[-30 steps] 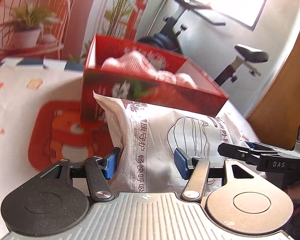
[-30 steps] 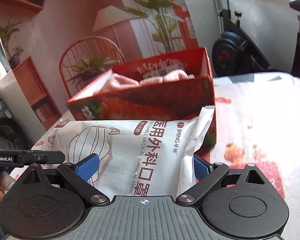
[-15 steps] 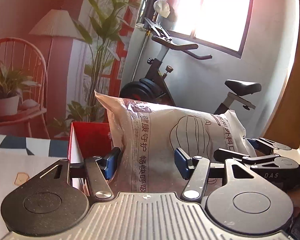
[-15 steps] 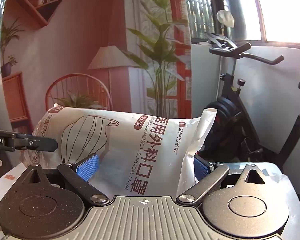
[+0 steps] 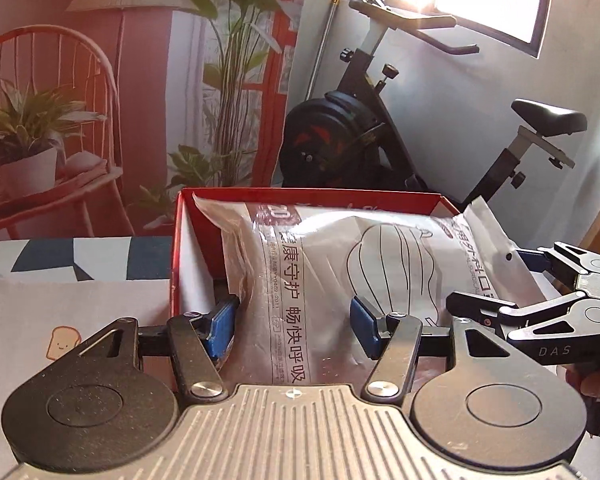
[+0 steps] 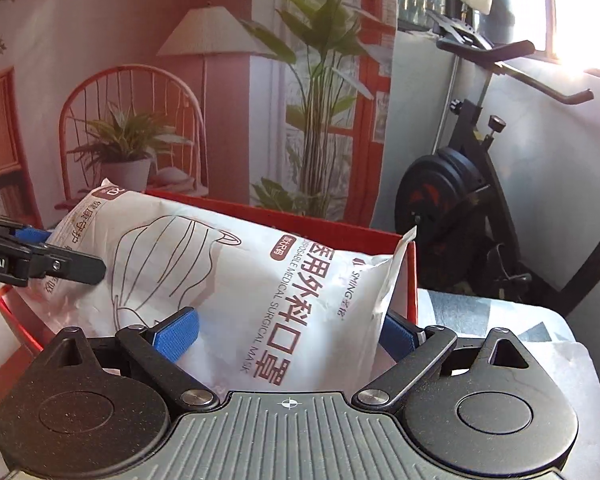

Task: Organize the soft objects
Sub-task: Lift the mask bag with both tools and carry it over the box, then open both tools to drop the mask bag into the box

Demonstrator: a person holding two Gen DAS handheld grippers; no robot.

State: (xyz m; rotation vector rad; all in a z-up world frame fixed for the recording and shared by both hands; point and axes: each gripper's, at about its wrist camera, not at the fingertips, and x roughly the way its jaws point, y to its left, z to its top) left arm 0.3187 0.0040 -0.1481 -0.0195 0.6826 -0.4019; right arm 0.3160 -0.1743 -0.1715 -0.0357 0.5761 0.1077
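We see the left gripper (image 5: pixel 294 326) clamped on one end of a white mask pack (image 5: pixel 340 280), its blue pads (image 5: pixel 222 322) pressed into the crinkled plastic on both sides. The right gripper (image 6: pixel 288 330) is clamped on the other end of the same mask pack (image 6: pixel 236 276), with one blue pad lying against the printed front and the other tucked behind the sealed edge. In the left wrist view the right gripper (image 5: pixel 540 300) shows at the right edge, closed on the pack's far end; in the right wrist view the left gripper (image 6: pixel 40 260) reaches in from the left edge onto the pack's corner.

Between the two of them the pack sits tilted over the open red box (image 5: pixel 176 248), its lower part inside the box walls (image 6: pixel 410 280) and its upper part above the rim. The box rests on a patterned cloth (image 5: pixel 60 320). Behind it stand an exercise bike (image 5: pixel 380 128) and a painted wall scene (image 6: pixel 140 128) of chair, lamp and plants
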